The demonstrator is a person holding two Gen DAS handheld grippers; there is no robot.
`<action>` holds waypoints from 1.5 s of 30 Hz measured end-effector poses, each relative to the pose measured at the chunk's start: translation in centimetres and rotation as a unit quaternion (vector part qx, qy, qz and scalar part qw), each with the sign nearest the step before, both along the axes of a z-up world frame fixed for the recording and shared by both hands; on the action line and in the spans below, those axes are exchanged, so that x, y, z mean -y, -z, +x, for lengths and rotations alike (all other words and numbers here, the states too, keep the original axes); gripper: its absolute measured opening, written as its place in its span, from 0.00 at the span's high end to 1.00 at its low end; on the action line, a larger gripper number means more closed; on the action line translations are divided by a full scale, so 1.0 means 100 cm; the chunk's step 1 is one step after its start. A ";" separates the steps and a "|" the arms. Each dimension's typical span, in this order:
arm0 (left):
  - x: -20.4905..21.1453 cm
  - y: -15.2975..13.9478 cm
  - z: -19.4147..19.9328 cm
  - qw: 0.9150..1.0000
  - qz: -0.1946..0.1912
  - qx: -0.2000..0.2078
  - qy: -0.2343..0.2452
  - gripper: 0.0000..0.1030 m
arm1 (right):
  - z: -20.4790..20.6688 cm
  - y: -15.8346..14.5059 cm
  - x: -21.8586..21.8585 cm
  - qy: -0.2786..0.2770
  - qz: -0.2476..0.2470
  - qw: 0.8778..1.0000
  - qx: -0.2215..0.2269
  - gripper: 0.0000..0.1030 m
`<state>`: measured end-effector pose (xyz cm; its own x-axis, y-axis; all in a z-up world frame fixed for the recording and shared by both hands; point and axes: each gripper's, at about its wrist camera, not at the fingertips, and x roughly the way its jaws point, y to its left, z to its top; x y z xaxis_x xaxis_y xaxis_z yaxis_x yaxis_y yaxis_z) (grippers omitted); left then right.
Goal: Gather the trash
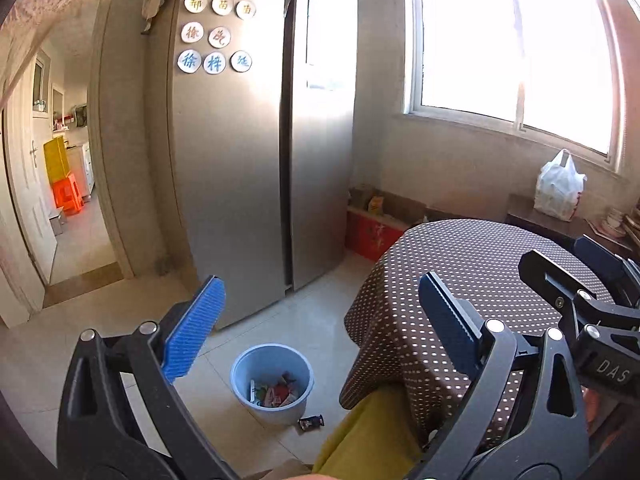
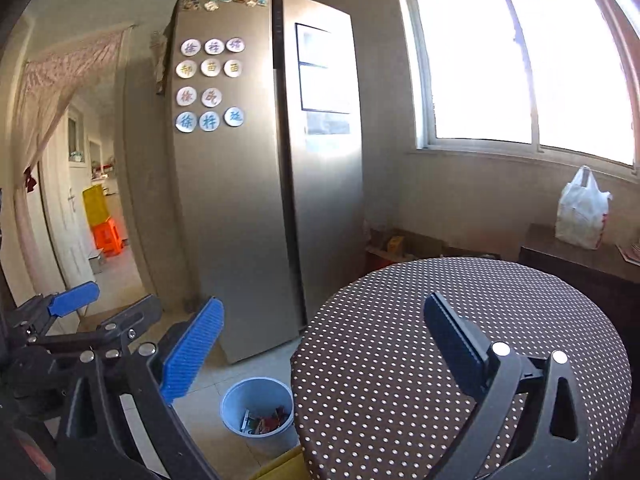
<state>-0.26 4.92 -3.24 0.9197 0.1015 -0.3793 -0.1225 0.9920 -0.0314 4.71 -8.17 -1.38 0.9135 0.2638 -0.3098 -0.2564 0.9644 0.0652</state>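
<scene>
Below, a round plastic bin (image 1: 272, 384) holds crumpled wrappers (image 1: 276, 394).

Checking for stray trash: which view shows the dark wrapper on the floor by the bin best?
Left wrist. The dark wrapper lies in plain sight on the tiles, just right of the blue bin. In the right wrist view the bin shows, but no wrapper.

Home dining room: fridge (image 1: 248, 160), clothed table (image 1: 480, 280).
</scene>
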 end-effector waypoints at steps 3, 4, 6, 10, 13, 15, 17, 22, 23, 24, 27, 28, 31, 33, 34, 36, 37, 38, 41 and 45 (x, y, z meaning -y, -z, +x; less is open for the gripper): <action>0.007 -0.002 -0.004 1.000 -0.004 0.003 0.010 0.07 | -0.010 -0.002 0.008 0.013 0.000 1.000 0.013 0.05; 0.009 -0.003 -0.006 1.000 -0.007 0.002 0.014 0.07 | -0.013 -0.003 0.011 0.017 -0.001 1.000 0.016 0.05; 0.013 -0.003 -0.006 1.000 -0.012 -0.002 0.020 0.07 | -0.018 -0.002 0.015 0.026 -0.003 0.999 0.020 0.05; 0.020 -0.002 -0.008 1.000 -0.013 0.000 0.024 0.07 | -0.023 -0.001 0.022 0.038 -0.003 0.999 0.025 0.05; 0.026 0.003 -0.004 1.000 -0.004 -0.010 0.020 0.07 | -0.022 0.002 0.024 0.040 -0.004 0.999 0.022 0.04; 0.029 0.005 -0.003 1.000 0.001 -0.015 0.017 0.07 | -0.023 0.006 0.025 0.046 -0.008 0.999 0.021 0.05; 0.031 0.006 -0.002 1.000 0.003 -0.018 0.015 0.07 | -0.022 0.008 0.026 0.048 -0.008 0.999 0.017 0.05; 0.031 0.009 -0.002 1.000 -0.004 -0.023 0.015 0.07 | -0.020 0.011 0.029 0.046 -0.002 0.999 0.009 0.04; 0.031 0.010 -0.002 1.000 -0.005 -0.024 0.015 0.07 | -0.020 0.011 0.028 0.046 -0.002 0.999 0.008 0.04; 0.031 0.010 -0.001 1.000 -0.006 -0.024 0.016 0.07 | -0.020 0.011 0.028 0.047 -0.002 0.999 0.008 0.04; 0.032 0.010 -0.002 1.000 -0.005 -0.022 0.017 0.07 | -0.021 0.012 0.029 0.049 -0.002 0.999 0.007 0.04; 0.033 0.011 -0.003 1.000 -0.004 -0.020 0.017 0.07 | -0.021 0.012 0.029 0.049 -0.002 0.999 0.006 0.04; 0.033 0.011 -0.003 1.000 -0.003 -0.021 0.019 0.07 | -0.021 0.013 0.030 0.049 -0.002 0.999 0.003 0.04; 0.032 0.012 -0.003 1.000 -0.006 -0.022 0.020 0.07 | -0.021 0.012 0.030 0.048 -0.002 0.999 0.002 0.04; 0.032 0.011 -0.003 1.000 -0.006 -0.022 0.020 0.07 | -0.020 0.012 0.030 0.047 -0.002 0.999 0.002 0.04; 0.032 0.012 -0.003 1.000 -0.004 -0.021 0.018 0.07 | -0.020 0.012 0.029 0.047 -0.003 0.999 0.001 0.04; 0.032 0.012 -0.003 1.000 -0.004 -0.022 0.019 0.07 | -0.020 0.012 0.029 0.047 -0.004 0.999 0.001 0.04; 0.032 0.012 -0.002 1.000 -0.006 -0.023 0.019 0.07 | -0.019 0.012 0.029 0.048 -0.004 0.999 0.001 0.04; 0.032 0.013 -0.001 0.999 -0.009 -0.026 0.020 0.07 | -0.018 0.013 0.029 0.048 -0.005 0.999 0.000 0.04; 0.031 0.013 0.001 0.999 -0.009 -0.028 0.020 0.07 | -0.017 0.013 0.029 0.047 -0.007 0.999 -0.003 0.04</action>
